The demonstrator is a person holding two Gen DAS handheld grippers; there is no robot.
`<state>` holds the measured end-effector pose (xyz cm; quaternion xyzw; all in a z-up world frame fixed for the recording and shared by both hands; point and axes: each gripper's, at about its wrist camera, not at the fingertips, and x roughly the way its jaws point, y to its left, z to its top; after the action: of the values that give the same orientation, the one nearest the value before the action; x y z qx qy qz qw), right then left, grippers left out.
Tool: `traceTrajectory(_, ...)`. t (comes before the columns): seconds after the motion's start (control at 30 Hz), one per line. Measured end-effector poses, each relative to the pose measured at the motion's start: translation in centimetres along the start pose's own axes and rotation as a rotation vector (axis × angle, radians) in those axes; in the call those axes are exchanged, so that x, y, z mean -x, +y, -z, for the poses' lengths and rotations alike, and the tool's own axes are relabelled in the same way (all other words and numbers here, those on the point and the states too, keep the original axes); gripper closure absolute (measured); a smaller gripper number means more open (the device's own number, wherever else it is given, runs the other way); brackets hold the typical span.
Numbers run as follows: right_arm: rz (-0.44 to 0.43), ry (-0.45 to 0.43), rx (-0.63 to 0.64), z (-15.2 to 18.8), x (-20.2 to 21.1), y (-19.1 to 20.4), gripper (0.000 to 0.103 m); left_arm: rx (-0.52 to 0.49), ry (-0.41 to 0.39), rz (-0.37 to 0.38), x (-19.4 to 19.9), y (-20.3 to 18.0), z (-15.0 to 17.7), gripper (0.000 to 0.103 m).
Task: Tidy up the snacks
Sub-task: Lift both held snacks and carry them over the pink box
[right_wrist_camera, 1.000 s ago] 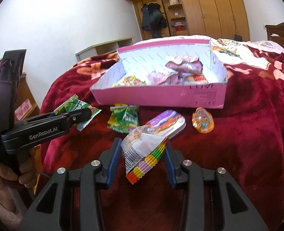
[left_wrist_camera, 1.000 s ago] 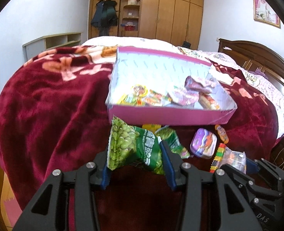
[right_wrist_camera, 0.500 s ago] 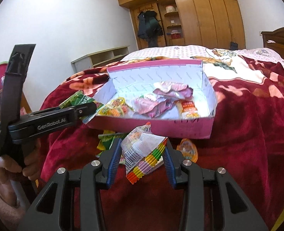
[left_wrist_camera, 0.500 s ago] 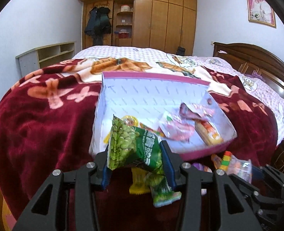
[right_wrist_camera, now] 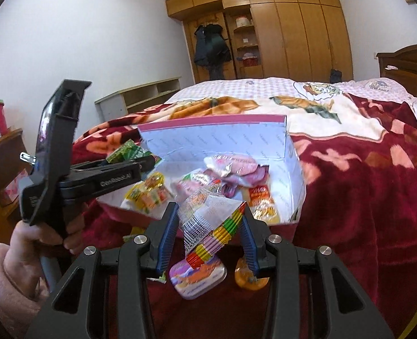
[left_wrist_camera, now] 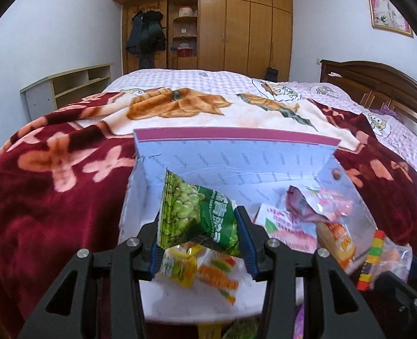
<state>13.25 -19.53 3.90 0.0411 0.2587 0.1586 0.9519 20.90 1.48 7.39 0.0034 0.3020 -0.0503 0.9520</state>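
Note:
A pink open box (left_wrist_camera: 236,138) (right_wrist_camera: 211,120) with several snack packets inside sits on the red blanket. My left gripper (left_wrist_camera: 200,226) is shut on a green pea snack packet (left_wrist_camera: 194,214) and holds it over the box's left part; the gripper also shows in the right wrist view (right_wrist_camera: 149,161). My right gripper (right_wrist_camera: 210,226) is shut on a clear packet with a rainbow-striped edge (right_wrist_camera: 211,226), held above the box's near wall. That packet shows at the right in the left wrist view (left_wrist_camera: 378,251).
A purple tin (right_wrist_camera: 198,276) and an orange jelly cup (right_wrist_camera: 249,279) lie on the blanket (right_wrist_camera: 364,197) in front of the box. A wardrobe (left_wrist_camera: 225,25) and a low shelf (left_wrist_camera: 67,87) stand beyond the bed. A wooden headboard (left_wrist_camera: 378,84) is at the right.
Both grippers have moved forward and up with their packets. The green packet went from in front of the box to over its inside. The box now looks closer in both views.

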Motion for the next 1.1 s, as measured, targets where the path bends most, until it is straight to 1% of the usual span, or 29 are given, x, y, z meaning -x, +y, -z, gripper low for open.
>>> traceTrajectory(0.2,0.009,0.008,-0.003,-0.6,-1.5,-0.4,0.06,-0.007,0.025,-0.019,-2.6,-0.1,-0.5,0.056)
traceTrajectory(0.3,0.014,0.013,0.005,-0.8,-2.3,-0.4,0.06,-0.008,0.045,-0.037,-3.9,0.0,-0.4,0.056)
traceTrajectory(0.4,0.014,0.02,0.005,-0.9,-3.0,-0.4,0.06,0.006,0.072,-0.038,-5.1,0.3,-0.2,0.056)
traceTrajectory(0.43,0.016,0.021,0.007,-0.9,-3.2,-0.4,0.06,-0.003,0.068,-0.051,-5.3,0.2,-0.2,0.056)
traceTrajectory(0.5,0.02,0.023,0.009,-1.0,-3.6,-0.5,0.06,-0.022,0.063,-0.059,-5.5,0.0,-0.1,0.055)
traceTrajectory(1.1,0.044,0.062,-0.022,-1.2,-6.4,-1.6,0.06,-0.06,0.072,-0.094,-5.8,-0.9,0.4,0.052)
